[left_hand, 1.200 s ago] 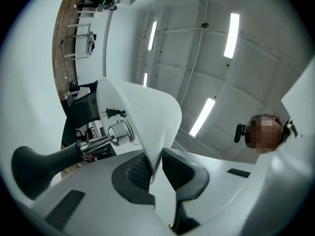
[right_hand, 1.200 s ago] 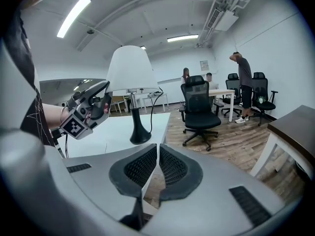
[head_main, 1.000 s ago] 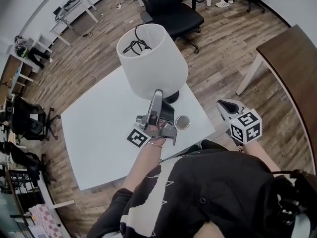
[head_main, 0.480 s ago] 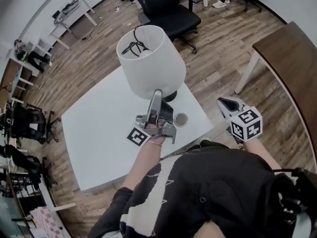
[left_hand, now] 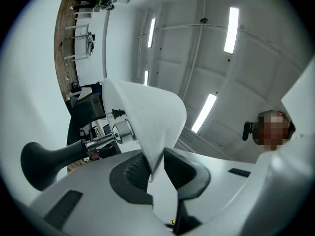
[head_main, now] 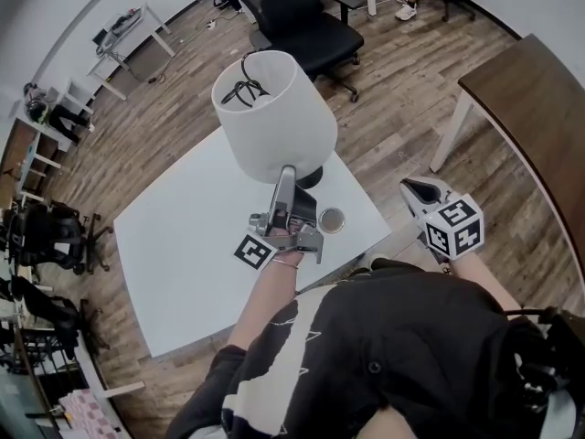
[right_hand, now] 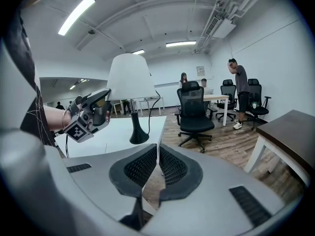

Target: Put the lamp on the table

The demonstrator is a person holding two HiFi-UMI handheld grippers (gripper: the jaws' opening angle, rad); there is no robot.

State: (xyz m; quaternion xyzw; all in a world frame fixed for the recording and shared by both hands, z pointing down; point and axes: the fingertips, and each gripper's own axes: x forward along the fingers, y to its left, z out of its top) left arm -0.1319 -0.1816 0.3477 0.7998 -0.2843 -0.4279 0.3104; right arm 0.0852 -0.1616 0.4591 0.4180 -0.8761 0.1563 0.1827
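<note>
Lamp (head_main: pixel 274 122) stood upright on the table (head_main: pixel 183 245), its base (head_main: pixel 313 177) flat on the top near the far edge, so the placing itself looked done. Your left gripper (left_hand: pixel 156 163) had the shade (left_hand: pixel 147 117) by its lower rim: the thin edge sat between the pads, both touching it, while the jaws were opening. Letting go was, I judge, the step in hand. What was left for you was to free that rim without rocking the lamp, then draw the gripper clear. Your right gripper (head_main: pixel 422 195) was clenched on nothing, held off the table's right side over the floor (head_main: pixel 411 126), well apart from the lamp
</note>
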